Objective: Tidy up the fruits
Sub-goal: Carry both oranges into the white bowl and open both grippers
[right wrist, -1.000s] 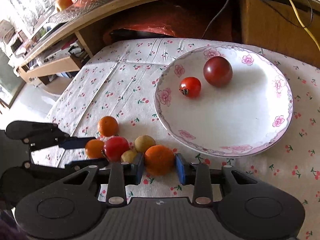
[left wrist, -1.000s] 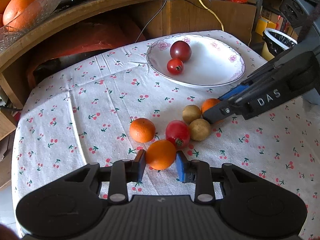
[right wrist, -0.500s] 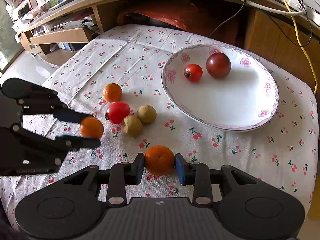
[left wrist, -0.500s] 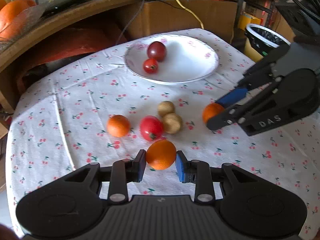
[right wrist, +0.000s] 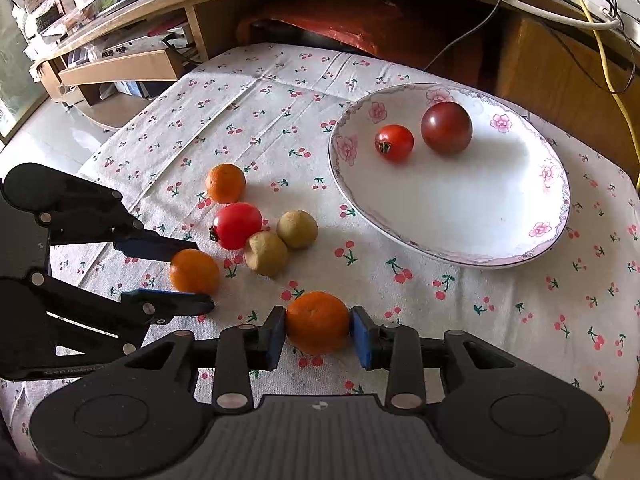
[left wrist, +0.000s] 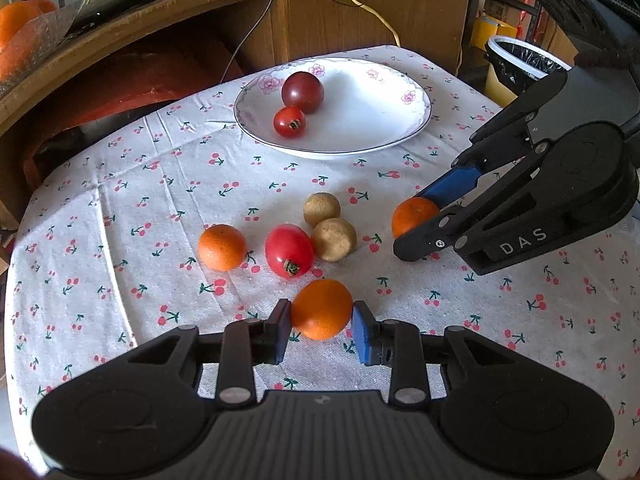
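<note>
My left gripper (left wrist: 320, 322) is shut on an orange (left wrist: 322, 304), held above the cherry-print cloth near its front edge. My right gripper (right wrist: 318, 326) is shut on a second orange (right wrist: 318, 320). Each gripper shows in the other's view, the right gripper (left wrist: 420, 226) at the right and the left gripper (right wrist: 192, 272) at the left. On the cloth lie a third orange (left wrist: 222, 247), a red tomato (left wrist: 289, 250) and two brown round fruits (left wrist: 321, 209) (left wrist: 334, 239). The flowered white plate (left wrist: 372, 120) behind holds a dark tomato (left wrist: 302, 92) and a small red tomato (left wrist: 289, 121).
A wooden desk (left wrist: 120, 36) with cables curves behind the table. A glass dish of large oranges (left wrist: 20, 36) sits on it at the left. A lined bin (left wrist: 520, 60) stands off the table's right corner. Low shelves (right wrist: 116, 68) stand to the left.
Both grippers, each shut on its orange, have lifted off the cloth and drawn back from the fruit cluster. The fruit on the cloth and in the plate has stayed put.
</note>
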Available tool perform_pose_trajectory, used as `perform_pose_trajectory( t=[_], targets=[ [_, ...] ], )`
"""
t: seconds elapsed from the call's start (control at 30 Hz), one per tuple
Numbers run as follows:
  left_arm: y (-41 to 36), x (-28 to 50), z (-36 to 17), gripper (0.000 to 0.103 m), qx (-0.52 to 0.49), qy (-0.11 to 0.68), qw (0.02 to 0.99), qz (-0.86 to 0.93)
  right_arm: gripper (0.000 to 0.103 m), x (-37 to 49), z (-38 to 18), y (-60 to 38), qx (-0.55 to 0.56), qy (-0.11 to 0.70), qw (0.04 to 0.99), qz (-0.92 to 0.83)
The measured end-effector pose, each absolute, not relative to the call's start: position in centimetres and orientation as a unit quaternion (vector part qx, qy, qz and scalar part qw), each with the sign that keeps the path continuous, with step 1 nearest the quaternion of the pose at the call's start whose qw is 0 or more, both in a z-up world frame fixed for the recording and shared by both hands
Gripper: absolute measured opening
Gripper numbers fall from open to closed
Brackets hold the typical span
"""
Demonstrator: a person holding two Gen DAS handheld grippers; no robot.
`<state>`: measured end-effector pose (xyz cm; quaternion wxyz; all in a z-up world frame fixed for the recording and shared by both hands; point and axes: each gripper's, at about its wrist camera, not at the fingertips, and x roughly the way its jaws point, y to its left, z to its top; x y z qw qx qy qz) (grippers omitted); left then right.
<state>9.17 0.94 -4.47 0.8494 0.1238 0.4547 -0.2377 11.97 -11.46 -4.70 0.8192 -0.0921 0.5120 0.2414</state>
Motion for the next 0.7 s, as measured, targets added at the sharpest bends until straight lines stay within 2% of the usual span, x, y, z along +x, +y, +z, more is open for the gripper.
perform_pose_trajectory(
  t=[0.7],
  targets=[
    [-1.6,9.5,-3.1,0.039,0.148,0.454,0.856,-0.198,0.029,11.1,-3.3,-11.9,-0.097,0.494,0.837,0.215]
  ],
)
